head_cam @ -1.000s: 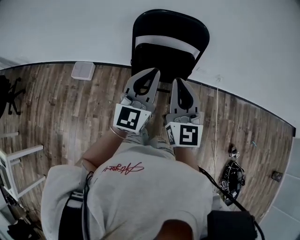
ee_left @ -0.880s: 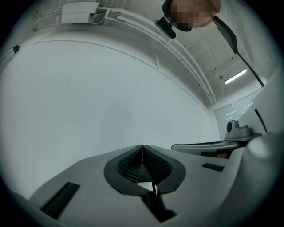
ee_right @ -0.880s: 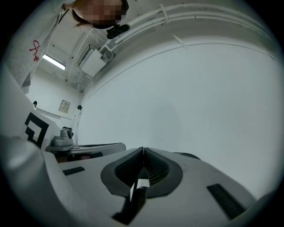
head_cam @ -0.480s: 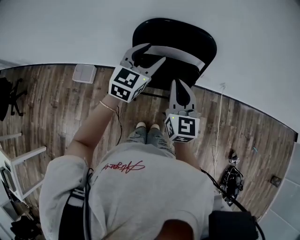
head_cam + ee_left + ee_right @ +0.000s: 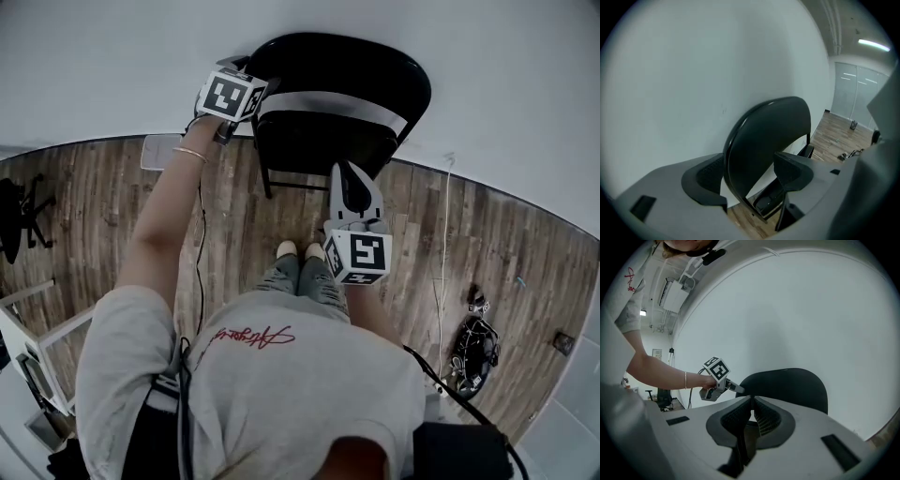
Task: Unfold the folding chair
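Now the left gripper has its jaws spread wide, having just been opening, and the upper side edge of the folding chair stands between them with neither pad seen pressing on it. The right gripper hangs in front of the chair, jaws together and empty. That chair stands against the white wall on the wood floor

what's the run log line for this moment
step: reach for chair | left gripper: jaws just opening, astride backrest edge of black folding chair, not clamped | right gripper: shut, empty
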### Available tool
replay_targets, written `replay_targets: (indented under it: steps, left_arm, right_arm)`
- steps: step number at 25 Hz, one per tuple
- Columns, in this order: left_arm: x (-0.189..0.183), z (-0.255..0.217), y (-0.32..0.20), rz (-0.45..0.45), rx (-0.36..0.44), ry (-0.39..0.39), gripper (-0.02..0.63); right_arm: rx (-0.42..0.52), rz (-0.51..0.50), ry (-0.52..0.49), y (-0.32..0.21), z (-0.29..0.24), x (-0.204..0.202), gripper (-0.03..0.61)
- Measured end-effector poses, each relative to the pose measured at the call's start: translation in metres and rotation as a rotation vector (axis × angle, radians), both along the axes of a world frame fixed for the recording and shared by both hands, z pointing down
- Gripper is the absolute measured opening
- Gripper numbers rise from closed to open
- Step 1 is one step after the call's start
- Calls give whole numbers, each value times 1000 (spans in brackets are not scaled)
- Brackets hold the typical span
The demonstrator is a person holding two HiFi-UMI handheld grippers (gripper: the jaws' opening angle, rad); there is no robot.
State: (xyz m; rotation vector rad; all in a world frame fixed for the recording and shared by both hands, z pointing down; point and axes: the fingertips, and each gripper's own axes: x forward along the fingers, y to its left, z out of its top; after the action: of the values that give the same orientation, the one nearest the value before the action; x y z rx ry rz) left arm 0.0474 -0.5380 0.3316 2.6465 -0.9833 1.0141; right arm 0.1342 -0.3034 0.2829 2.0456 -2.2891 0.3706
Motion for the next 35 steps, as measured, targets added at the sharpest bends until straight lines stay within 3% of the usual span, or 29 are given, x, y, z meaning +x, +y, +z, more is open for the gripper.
replay_targets:
  steps: [5,7,10,16,18,20,21,26,32,35]
  left_arm:
    - [-38,88,3,-110,-217,-24,331]
    - [-45,116,6,-129,-256,-27,331]
    - [-45,139,-4,-182,-251,-19,331]
    - [-35,165,-27,-242,-140,-78,330]
    - [-29,173,-34,-246,-126,-85,328]
    - [-28,180,-38,-273,-130,-104,300]
    - [-28,180,-42,-286,-114,-104,230]
    - [-26,173,-52,-313,-9,-90,179]
    - [-28,174,-49,-331,20,-110,81]
    - [-27,173,-49,-327,23,-109,58]
  right_arm:
    - [-28,-15,-5,-6,14,-4,18]
    - [-34,-18,-1,-10,20,-6,18]
    - [-54,-13,3,-22,38,-4,18]
    - [-194,76,-81,-51,107,14,23]
    - [-228,116,-128,-60,126,18,73]
    - [-254,162,-206,-70,142,23,108]
    - [-268,189,-255,-73,149,26,118]
    - [-339,314,-524,-89,181,33,174]
    - [-395,480,-858,-121,204,45,219]
    - [-433,554,-944,-141,211,54,221]
